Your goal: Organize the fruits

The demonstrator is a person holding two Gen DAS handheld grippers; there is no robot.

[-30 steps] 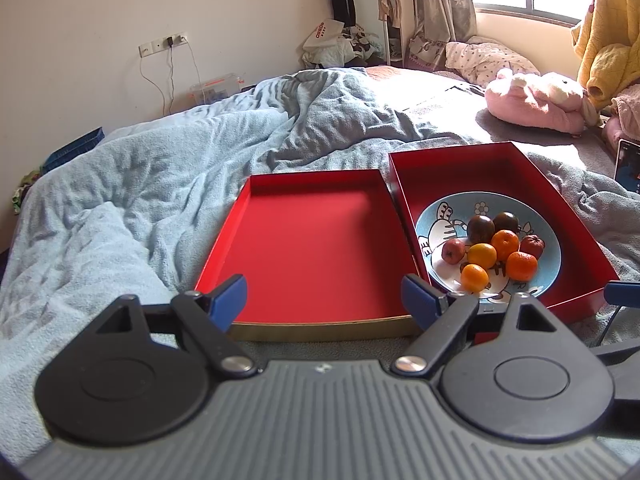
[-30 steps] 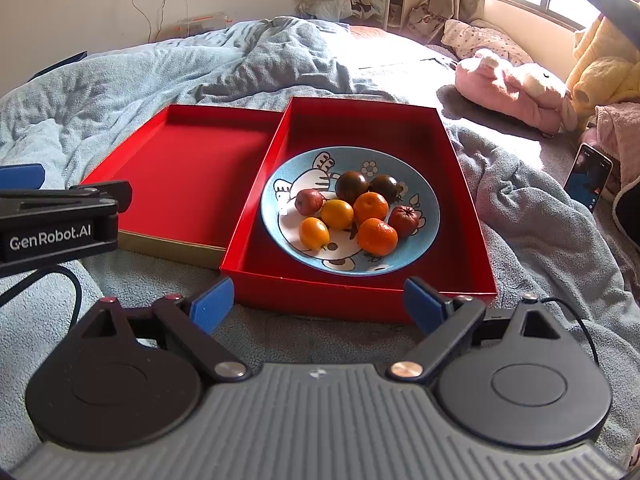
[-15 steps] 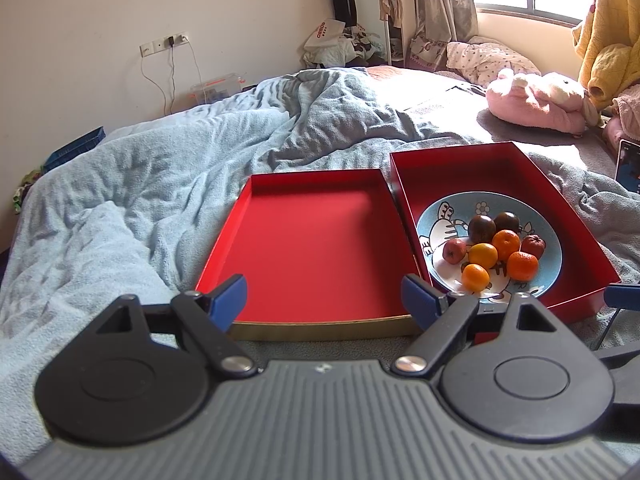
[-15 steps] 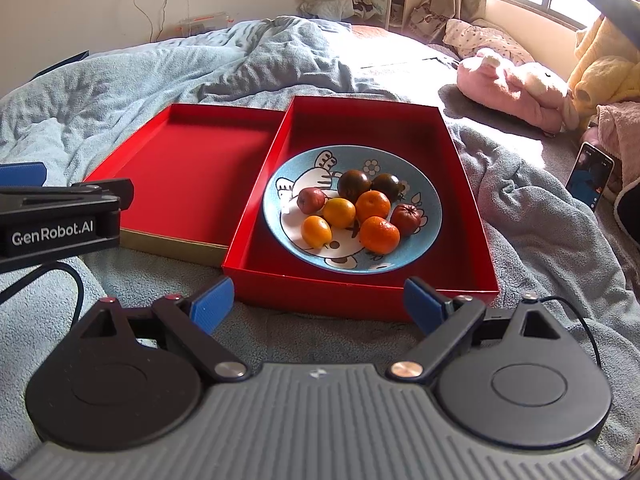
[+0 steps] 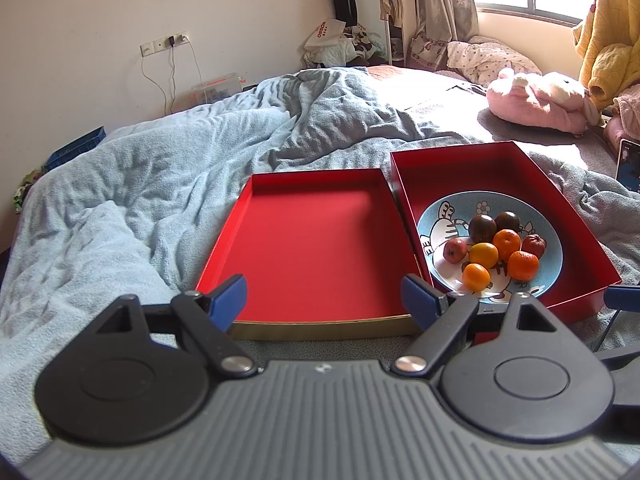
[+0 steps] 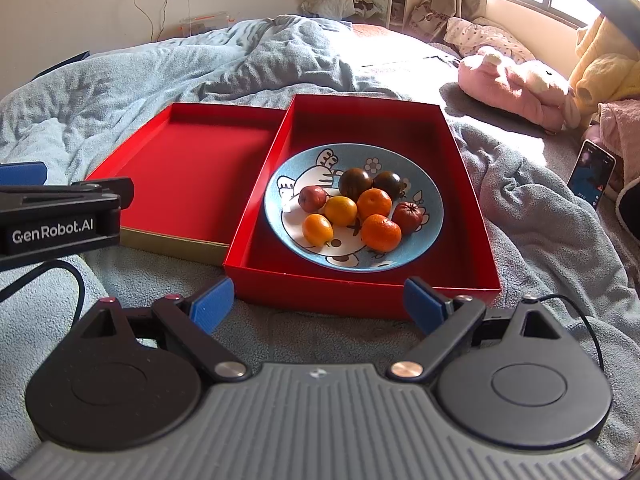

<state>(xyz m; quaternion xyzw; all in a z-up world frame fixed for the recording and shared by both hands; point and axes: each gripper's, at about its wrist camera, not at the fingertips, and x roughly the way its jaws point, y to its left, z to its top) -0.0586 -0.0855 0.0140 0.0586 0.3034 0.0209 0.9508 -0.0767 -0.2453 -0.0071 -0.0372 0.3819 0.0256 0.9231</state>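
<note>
two pairs of tongs are held low over a bed (image 6: 132, 76), angled down at two red trays. the left tongs (image 5: 324, 300) and right tongs (image 6: 318, 304) are both spread apart, gripping nothing. eight fruits, perhaps tangerines and tomatoes, are piled on a blue plate (image 6: 430, 220) inside the right tray (image 6: 360, 292); the left tray (image 5: 312, 248) is bare.

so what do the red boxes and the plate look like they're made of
Red boxes: likely thin cardboard, matte red; the left one has a gold outer edge and crisp folded walls. Plate: probably glazed ceramic, glossy blue with a printed cartoon.
</note>
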